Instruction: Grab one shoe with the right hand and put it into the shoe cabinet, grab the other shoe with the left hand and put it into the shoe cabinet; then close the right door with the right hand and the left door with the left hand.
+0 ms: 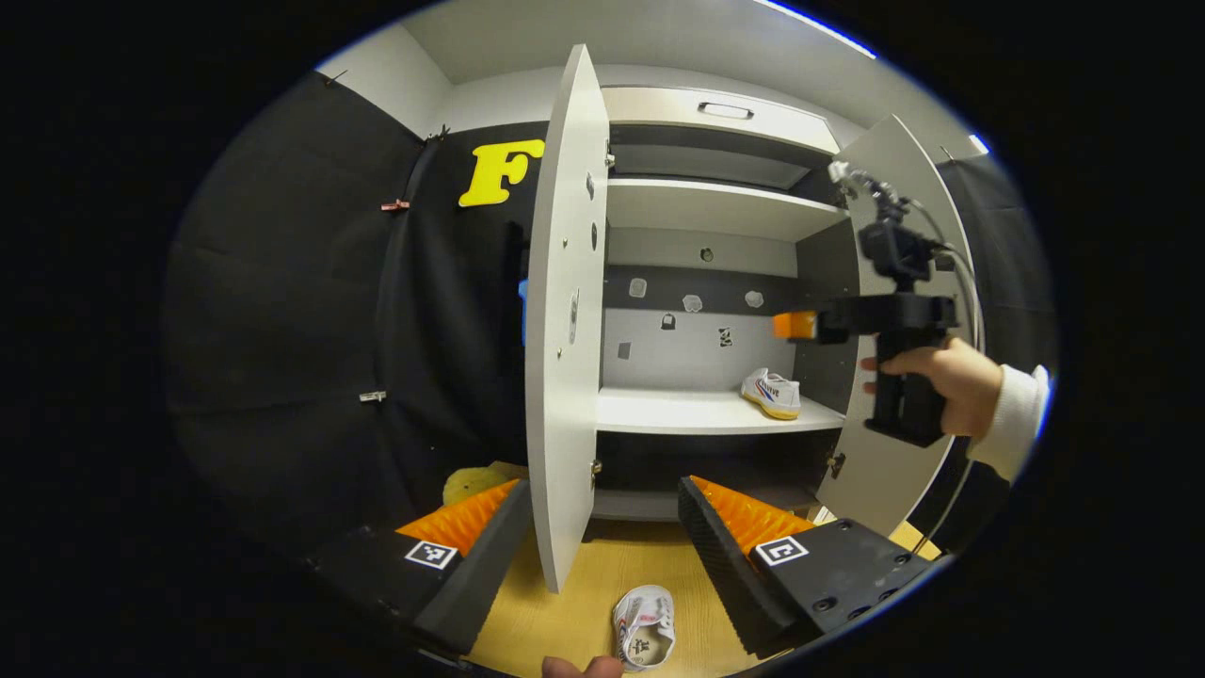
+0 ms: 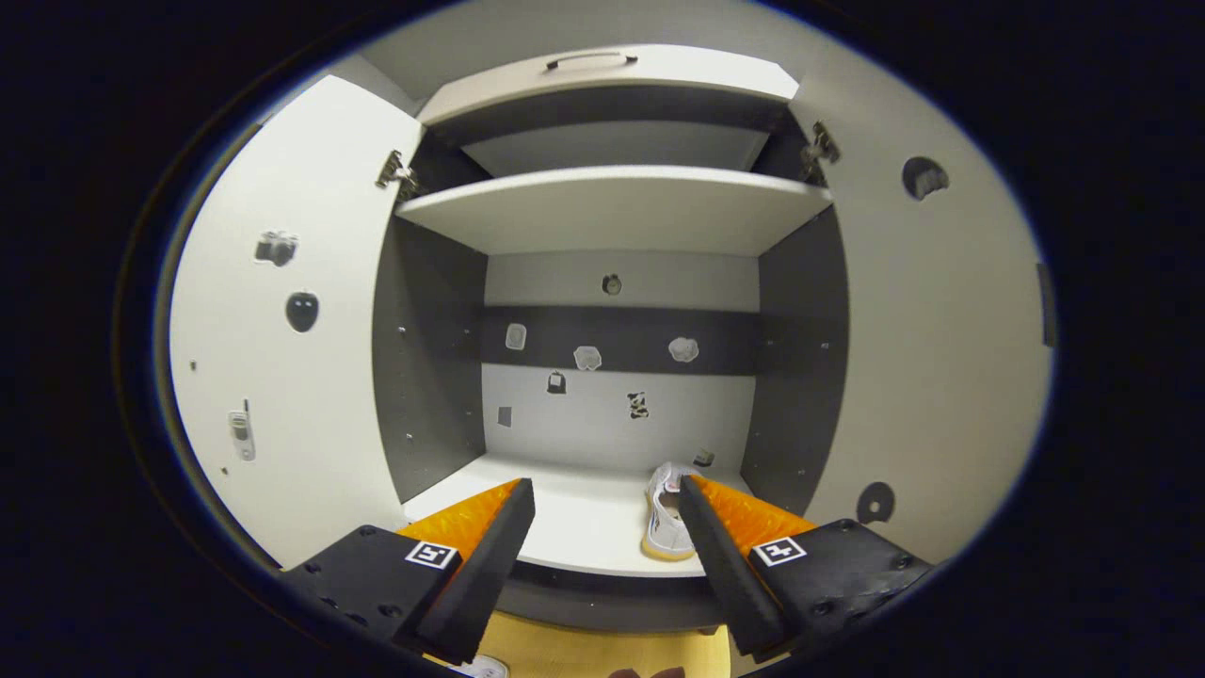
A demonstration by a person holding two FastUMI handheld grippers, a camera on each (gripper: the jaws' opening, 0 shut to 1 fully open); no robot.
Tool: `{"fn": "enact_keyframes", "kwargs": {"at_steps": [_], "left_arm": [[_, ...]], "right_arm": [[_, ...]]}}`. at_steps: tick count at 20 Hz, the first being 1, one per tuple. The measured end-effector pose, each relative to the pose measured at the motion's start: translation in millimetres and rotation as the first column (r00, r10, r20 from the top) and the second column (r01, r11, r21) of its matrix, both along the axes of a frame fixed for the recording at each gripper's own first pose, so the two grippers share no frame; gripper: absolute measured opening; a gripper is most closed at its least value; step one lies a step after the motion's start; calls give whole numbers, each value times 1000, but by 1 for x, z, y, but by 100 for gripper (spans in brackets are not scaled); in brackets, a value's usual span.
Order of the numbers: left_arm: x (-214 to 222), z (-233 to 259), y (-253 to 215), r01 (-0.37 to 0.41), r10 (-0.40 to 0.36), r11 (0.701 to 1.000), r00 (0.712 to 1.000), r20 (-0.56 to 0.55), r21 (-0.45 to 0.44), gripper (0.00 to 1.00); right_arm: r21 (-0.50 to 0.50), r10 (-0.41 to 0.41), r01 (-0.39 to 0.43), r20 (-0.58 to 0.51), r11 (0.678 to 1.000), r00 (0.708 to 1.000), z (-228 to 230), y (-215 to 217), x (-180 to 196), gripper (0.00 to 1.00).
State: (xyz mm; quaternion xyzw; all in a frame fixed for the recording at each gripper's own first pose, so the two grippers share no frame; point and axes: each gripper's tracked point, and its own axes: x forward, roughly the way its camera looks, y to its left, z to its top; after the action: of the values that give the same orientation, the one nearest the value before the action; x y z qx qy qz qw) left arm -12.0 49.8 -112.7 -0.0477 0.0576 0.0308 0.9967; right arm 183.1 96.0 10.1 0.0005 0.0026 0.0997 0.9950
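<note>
While both cabinet doors stand wide open, one white sneaker (image 1: 772, 393) with red and blue stripes sits on the lower shelf (image 1: 697, 411) of the shoe cabinet (image 1: 715, 118), toward its right side and near the dark right wall; in the right gripper view the same shoe (image 2: 666, 516) lies on that shelf (image 2: 574, 518) just beyond the right gripper (image 2: 607, 508), whose fingers are spread apart with nothing between them. The other white sneaker (image 1: 644, 625) lies on the wooden floor (image 1: 602, 574) in front of the cabinet, between the spread fingers of the left gripper (image 1: 602, 508) but below them and not touched by either; that gripper holds nothing. The left door (image 1: 565, 320) stands edge-on just ahead of the left gripper; the right door (image 1: 894, 282) swings out to the right. A hand (image 1: 941, 377) in a white sleeve grips the right gripper's handle in front of the right door, level with the cabinet's middle section; small stickers dot the back panel (image 2: 621, 414) and the insides of both doors.
</note>
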Motion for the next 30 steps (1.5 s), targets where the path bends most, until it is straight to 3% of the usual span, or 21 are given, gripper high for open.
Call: {"fn": "enact_keyframes", "kwargs": {"at_steps": [6,12,18,24,28,30], "left_arm": [[-10,-80,-25,112,-107,992,991,-74,63,96],[-10,-188,-51,214,-194,975,954,-231,67,97],[1,-269,-55,249,-216,967,912,-349,51,96],[24,-335,-55,244,-188,968,865,-466,63,87],[46,-356,-62,256,-202,966,849,-488,46,58],[57,-361,-63,261,-207,964,848,-489,44,61]], "right_arm": [[86,22,-24,19,996,1000,11,-19,-101,98],[90,-5,1,42,996,999,26,-57,-148,98],[62,-60,56,70,997,996,48,-102,-164,98],[45,-134,131,93,990,987,63,-144,-165,98],[27,-176,174,90,984,980,62,-166,-169,98],[31,-198,195,96,980,976,64,-177,-171,98]]}}
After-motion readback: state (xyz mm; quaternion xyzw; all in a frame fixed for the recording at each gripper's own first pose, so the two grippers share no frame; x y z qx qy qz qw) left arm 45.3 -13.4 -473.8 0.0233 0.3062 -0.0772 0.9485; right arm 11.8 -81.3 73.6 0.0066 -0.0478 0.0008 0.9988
